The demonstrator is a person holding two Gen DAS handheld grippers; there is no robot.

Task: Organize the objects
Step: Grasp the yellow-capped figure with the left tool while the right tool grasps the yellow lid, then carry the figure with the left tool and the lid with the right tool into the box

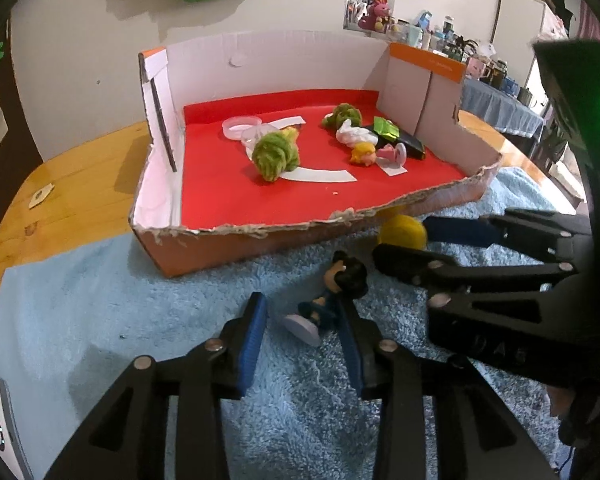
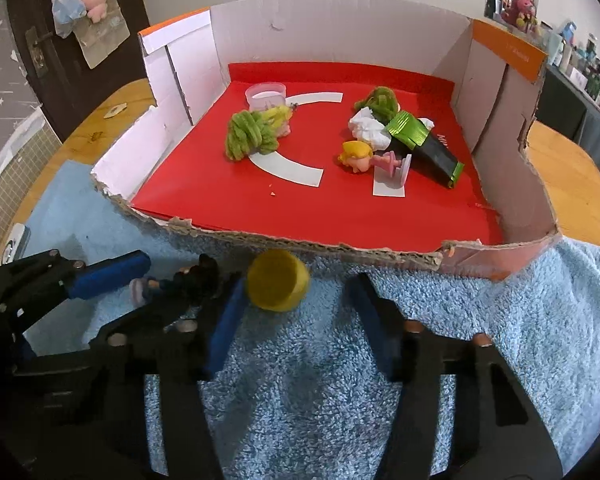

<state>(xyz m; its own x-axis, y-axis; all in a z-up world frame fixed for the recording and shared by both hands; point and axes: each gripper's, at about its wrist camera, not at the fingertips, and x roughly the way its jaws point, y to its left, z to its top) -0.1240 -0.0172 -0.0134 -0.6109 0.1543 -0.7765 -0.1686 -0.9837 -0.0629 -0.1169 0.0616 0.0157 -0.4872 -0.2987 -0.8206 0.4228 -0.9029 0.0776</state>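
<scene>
Red-floored box point(image 2: 504, 112) already holds most toys — two remain on the towel point(image 2: 320, 380): my left claw point(image 1: 304, 332) narrow around the dark-haired figurine point(image 1: 332, 296), right claw point(image 2: 296, 308) part-open beside the yellow cylinder point(image 2: 278, 280).

We count two toy figures: a dark-haired one point(image 1: 334, 292) on the blue towel point(image 1: 140, 300) and a blond one point(image 2: 358, 156) in the cardboard box point(image 2: 340, 246). Two green fuzzy bundles point(image 2: 248, 134) point(image 2: 378, 102), one yellow cap point(image 2: 278, 280), one clear round lid point(image 2: 266, 96), one green-and-black packet point(image 2: 422, 140), and perhaps one crumpled white wad point(image 2: 368, 128).
</scene>
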